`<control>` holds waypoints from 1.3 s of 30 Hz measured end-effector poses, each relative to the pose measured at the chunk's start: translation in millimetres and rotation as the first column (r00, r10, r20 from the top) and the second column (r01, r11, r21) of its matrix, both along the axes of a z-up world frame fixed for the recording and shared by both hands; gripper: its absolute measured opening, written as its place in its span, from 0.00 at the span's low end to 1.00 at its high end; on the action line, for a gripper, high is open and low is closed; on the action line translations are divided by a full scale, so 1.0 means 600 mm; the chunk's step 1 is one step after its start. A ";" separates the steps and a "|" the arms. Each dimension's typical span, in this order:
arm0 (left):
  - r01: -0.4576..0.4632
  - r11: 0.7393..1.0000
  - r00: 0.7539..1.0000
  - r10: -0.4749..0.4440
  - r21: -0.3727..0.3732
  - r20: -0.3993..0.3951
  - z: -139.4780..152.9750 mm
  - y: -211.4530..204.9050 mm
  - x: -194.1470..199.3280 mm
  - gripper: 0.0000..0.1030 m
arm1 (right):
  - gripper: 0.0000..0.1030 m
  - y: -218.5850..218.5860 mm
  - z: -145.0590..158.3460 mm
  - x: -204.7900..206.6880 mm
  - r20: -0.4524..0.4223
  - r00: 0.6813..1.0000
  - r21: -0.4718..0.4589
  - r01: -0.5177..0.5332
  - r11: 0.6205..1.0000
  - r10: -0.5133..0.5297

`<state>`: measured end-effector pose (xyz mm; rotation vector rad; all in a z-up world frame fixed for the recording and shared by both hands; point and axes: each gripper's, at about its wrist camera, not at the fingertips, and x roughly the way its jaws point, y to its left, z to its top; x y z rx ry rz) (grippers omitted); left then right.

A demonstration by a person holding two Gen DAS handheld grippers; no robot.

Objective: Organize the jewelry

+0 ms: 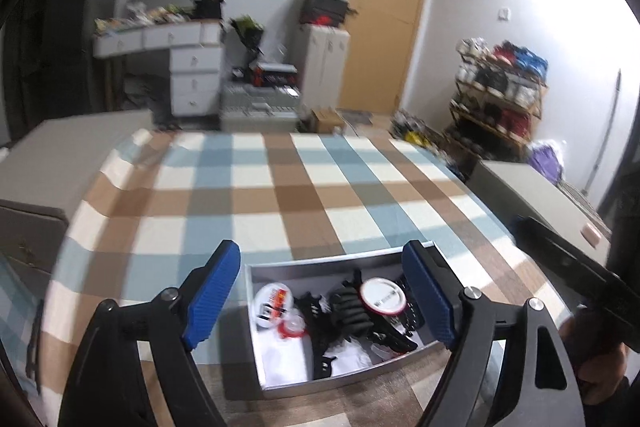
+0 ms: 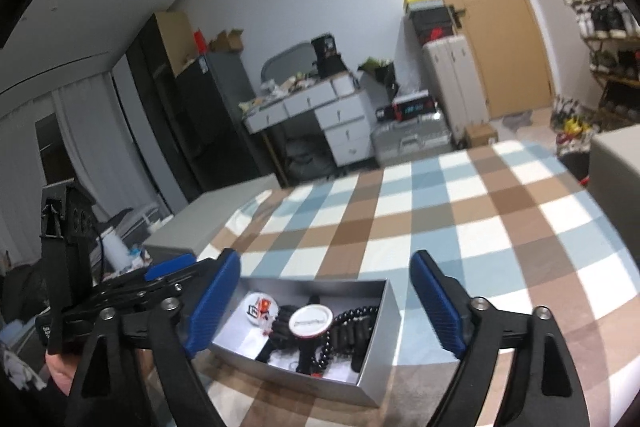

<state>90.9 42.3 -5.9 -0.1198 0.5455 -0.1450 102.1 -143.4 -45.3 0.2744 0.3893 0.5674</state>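
A: Left wrist view first — the left gripper [image 1: 322,297] has its blue pads spread wide with nothing between them, hanging over the open silver box [image 1: 280,389] on the checked tablecloth [image 1: 280,187].

B: And the jewelry?

A: All in the box: black beads [image 1: 352,307], a round white badge [image 1: 380,297], another badge [image 1: 271,305].

B: Right wrist view?

A: The right gripper [image 2: 326,307] is just as wide and empty, above the same box [image 2: 384,319]; the left gripper [image 2: 172,277] sits close at its left.

B: Risk?

A: I'd guess tangled beads — lifting one strand could drag the rest out, or the two grippers could bump.
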 end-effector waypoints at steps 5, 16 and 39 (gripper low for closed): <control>-0.096 0.995 0.987 0.093 0.015 0.130 0.028 0.006 -0.036 0.90 | 1.00 0.002 0.021 -0.034 0.081 0.997 -0.005 0.012 1.000 -0.011; -0.190 0.977 0.945 0.157 0.093 0.286 0.022 -0.005 -0.085 0.99 | 1.00 0.012 0.036 -0.109 0.274 0.960 -0.035 0.072 0.997 -0.060; -0.240 0.960 0.946 0.196 0.148 0.259 -0.047 0.003 -0.083 0.99 | 1.00 0.049 -0.053 -0.083 0.224 0.968 -0.272 0.170 0.947 -0.110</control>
